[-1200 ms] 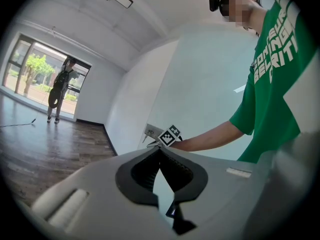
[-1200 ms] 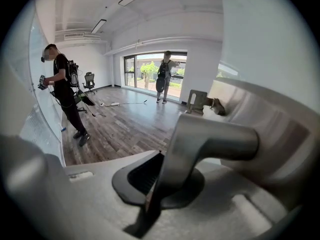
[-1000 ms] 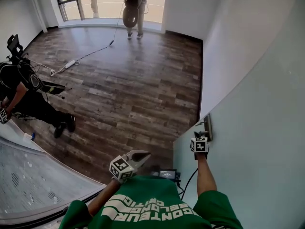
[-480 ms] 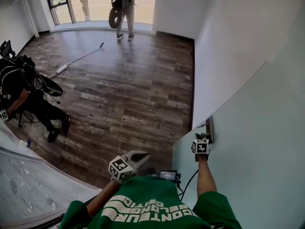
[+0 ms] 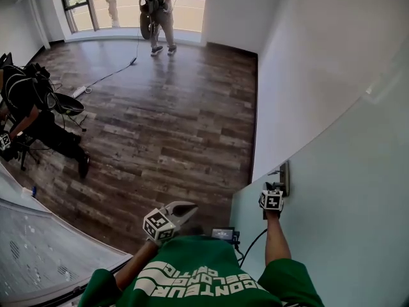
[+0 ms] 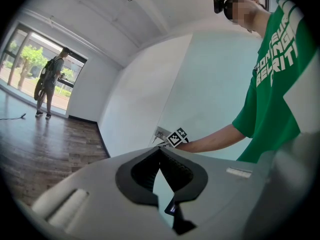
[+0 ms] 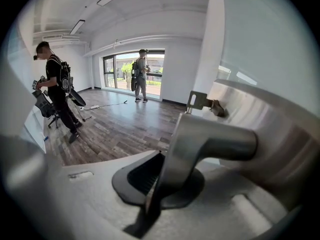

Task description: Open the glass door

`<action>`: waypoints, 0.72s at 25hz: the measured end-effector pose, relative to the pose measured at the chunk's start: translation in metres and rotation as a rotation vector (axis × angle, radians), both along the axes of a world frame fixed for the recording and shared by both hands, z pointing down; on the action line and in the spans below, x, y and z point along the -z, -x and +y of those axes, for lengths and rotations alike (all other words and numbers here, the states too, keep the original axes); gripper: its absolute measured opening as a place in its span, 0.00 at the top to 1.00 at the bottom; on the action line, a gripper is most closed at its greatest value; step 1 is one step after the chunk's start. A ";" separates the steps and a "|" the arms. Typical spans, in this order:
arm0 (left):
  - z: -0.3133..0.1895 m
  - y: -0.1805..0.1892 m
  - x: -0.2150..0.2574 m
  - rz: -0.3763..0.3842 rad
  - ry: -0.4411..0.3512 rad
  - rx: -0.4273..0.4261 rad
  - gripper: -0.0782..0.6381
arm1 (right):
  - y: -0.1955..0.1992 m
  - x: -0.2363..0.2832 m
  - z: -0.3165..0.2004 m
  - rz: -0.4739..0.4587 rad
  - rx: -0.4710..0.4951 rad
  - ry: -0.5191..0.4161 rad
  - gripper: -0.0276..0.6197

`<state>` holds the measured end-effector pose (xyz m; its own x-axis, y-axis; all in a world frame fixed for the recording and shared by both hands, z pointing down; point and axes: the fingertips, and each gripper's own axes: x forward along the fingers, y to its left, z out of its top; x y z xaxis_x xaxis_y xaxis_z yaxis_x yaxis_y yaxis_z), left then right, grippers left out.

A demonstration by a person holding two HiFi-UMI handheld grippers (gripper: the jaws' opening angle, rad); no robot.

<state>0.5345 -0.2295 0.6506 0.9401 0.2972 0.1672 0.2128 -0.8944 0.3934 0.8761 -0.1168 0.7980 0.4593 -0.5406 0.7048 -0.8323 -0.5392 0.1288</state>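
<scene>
gripping the door handle, the right gripper holds it tight at the edge of the glass door. the left gripper hangs by the person's chest, jaws pressed together, empty.

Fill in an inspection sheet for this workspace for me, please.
Surface: wood-plank floor.
Job's things: frosted glass door; metal door handle; key in the lock near it.
Clutter: power strip on the floor; pale panel at lower left.
Grippers: right gripper, jaws closed on the door handle; left gripper, jaws together, empty, held in the air.
Cables: cable across the floor to the power strip; black lead below the right gripper.
Surroundings: white wall; window; person with backpack by the window; person with gear at left.
</scene>
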 end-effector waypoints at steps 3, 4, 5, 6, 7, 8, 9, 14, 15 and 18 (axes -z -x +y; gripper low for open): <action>-0.002 -0.005 -0.001 0.001 0.006 0.010 0.88 | -0.009 0.002 0.007 0.005 -0.014 0.003 0.97; -0.002 -0.007 0.000 0.000 0.008 0.012 0.88 | -0.011 0.002 0.008 0.007 -0.017 0.003 0.97; -0.003 -0.009 0.000 -0.001 0.010 0.013 0.88 | -0.013 0.002 0.010 0.009 -0.019 0.003 0.97; -0.003 -0.010 0.000 -0.001 0.011 0.015 0.88 | -0.015 0.003 0.011 0.011 -0.021 0.003 0.97; -0.002 -0.011 0.000 -0.001 0.011 0.016 0.88 | -0.016 0.003 0.013 0.012 -0.023 0.002 0.97; -0.001 -0.012 0.000 -0.001 0.011 0.017 0.88 | -0.017 0.003 0.014 0.012 -0.023 0.000 0.97; 0.001 -0.013 -0.001 -0.001 0.011 0.017 0.88 | -0.017 0.003 0.015 0.011 -0.020 -0.003 0.97; 0.002 -0.020 0.001 0.004 0.011 0.018 0.88 | -0.014 0.001 0.009 0.009 -0.008 -0.002 0.97; 0.003 -0.019 0.001 0.005 0.010 0.018 0.88 | -0.013 0.001 0.008 0.005 -0.006 -0.002 0.97; 0.002 -0.013 0.004 0.009 0.006 0.019 0.88 | -0.009 0.002 0.007 -0.012 -0.004 0.004 0.97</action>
<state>0.5480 -0.2273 0.6466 0.9471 0.2798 0.1570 0.1990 -0.8962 0.3965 0.8851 -0.1101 0.7958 0.4528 -0.5360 0.7125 -0.8316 -0.5422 0.1206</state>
